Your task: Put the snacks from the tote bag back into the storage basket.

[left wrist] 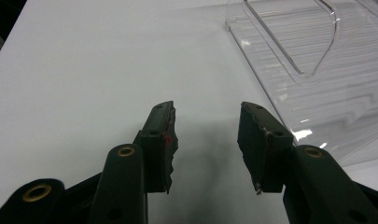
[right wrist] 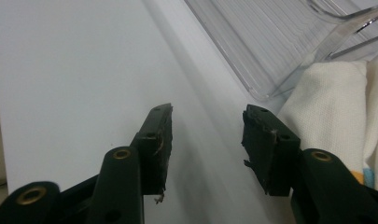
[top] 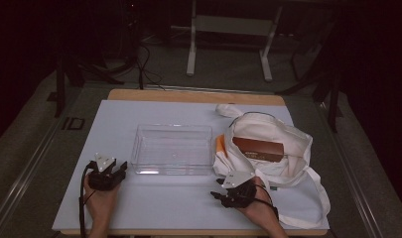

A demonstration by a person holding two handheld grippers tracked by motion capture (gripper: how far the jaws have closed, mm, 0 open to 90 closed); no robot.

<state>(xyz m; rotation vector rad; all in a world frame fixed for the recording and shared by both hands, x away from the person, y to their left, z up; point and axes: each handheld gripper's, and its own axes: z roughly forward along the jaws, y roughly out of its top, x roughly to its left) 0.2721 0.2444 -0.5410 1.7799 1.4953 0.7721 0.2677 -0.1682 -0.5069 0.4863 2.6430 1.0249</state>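
Note:
A clear plastic bin (top: pixel 171 148) stands empty in the middle of the white mat (top: pixel 154 203). To its right lies a white cloth tote bag (top: pixel 283 134) with a brown box (top: pixel 258 148) in its mouth and an orange item (top: pixel 221 145) at its left edge. My left gripper (top: pixel 108 171) rests on the mat just left of the bin's near corner. Its jaws (left wrist: pixel 206 112) are open and hold nothing, with the bin (left wrist: pixel 308 70) ahead to the right. My right gripper (top: pixel 224 189) sits by the bag's near edge, open (right wrist: pixel 207 114) and holding nothing, beside the bin (right wrist: pixel 270 42) and bag cloth (right wrist: pixel 331 102).
The mat covers a wooden table (top: pixel 188 95) whose far edge shows. The bag's strap (top: pixel 317 203) loops toward the near right corner. On the floor beyond the table stand a white metal frame (top: pixel 228 29) and dark cables (top: pixel 144 64).

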